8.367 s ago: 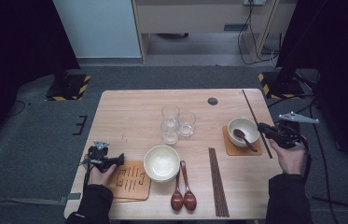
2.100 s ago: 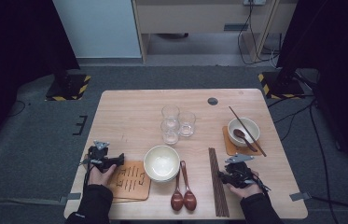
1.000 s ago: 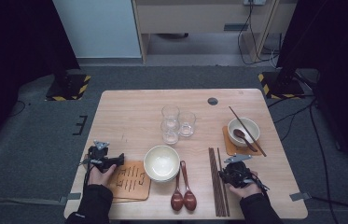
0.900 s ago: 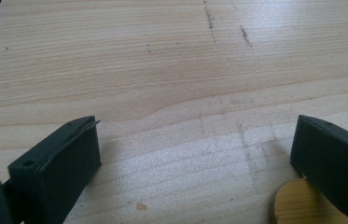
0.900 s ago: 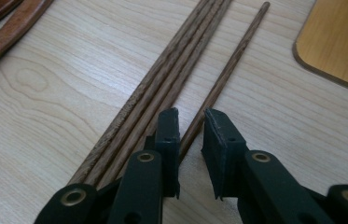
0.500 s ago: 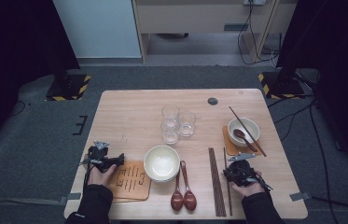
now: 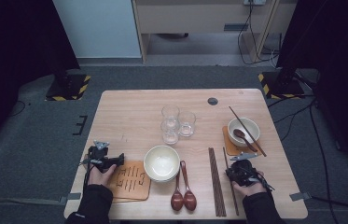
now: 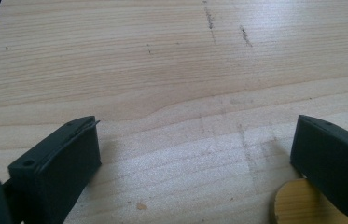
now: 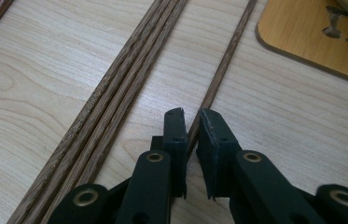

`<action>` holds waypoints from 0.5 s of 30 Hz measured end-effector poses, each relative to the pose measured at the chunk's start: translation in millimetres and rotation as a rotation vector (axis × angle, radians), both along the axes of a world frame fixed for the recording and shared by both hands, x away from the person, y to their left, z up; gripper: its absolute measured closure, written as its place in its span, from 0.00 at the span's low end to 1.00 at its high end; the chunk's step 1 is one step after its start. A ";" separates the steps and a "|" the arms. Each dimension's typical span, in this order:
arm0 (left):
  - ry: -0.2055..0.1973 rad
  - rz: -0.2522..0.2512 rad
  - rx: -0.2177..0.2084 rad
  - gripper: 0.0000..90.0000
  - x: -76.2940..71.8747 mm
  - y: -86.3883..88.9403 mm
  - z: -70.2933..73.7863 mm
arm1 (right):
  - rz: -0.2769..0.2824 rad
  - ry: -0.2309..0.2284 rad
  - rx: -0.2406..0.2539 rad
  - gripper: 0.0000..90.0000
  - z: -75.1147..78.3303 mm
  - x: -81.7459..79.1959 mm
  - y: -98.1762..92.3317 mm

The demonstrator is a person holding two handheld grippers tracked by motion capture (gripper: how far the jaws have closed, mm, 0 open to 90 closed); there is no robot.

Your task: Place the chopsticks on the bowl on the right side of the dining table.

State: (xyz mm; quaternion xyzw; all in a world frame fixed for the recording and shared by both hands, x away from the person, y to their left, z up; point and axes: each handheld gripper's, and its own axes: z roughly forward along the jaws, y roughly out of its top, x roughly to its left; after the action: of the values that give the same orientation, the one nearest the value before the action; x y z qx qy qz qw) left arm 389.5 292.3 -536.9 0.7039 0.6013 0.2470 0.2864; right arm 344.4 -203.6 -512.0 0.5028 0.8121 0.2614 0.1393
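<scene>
Tabletop point(image 7: 129, 107): pale wood, no legible brand or label anywhere. Coasters point(image 7: 132, 179) show cut-out marks, not readable. Left gripper point(image 8: 195, 154) rests by the near-left coaster, jaws wide apart, nothing between. Right gripper point(image 9: 191, 122) has just been closing; jaws nearly together, clamping a single chopstick point(image 9: 227, 56) lying beside the chopstick bundle point(image 9: 115, 93).

A dark brown, grained chopstick point(image 9: 223, 60) is seen on the pale, wood-grained bench point(image 9: 45, 70); three matching chopsticks point(image 9: 120, 88) are streaked alike. The right tool point(image 9: 191, 122) is black, the coaster point(image 9: 311, 37) honey-coloured with cut-out marks, the spoons point(image 7: 183, 198) reddish brown
</scene>
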 end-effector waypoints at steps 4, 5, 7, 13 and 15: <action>0.000 0.000 0.000 0.00 0.0 0.0 0.0 | 0.007 -0.003 -0.006 0.92 -0.1 0.1 1.0; 0.000 0.000 0.000 0.00 0.0 0.0 0.0 | 0.008 0.000 -0.004 0.93 0.0 0.2 0.9; 0.000 0.000 0.000 0.00 0.0 0.0 0.0 | 0.007 0.002 -0.008 0.94 0.3 0.3 0.1; 0.000 0.000 0.000 0.00 0.0 0.0 0.0 | -0.013 0.007 -0.013 0.95 0.8 2.3 -3.8; 0.000 0.000 0.000 0.00 0.0 0.0 0.0 | -0.018 0.005 -0.016 0.95 0.9 4.2 -5.4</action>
State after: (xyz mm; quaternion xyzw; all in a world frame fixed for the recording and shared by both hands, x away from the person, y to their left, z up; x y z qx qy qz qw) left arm 389.5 292.3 -536.8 0.7039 0.6013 0.2469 0.2863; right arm 348.6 -209.1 -511.1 0.5095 0.8101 0.2522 0.1437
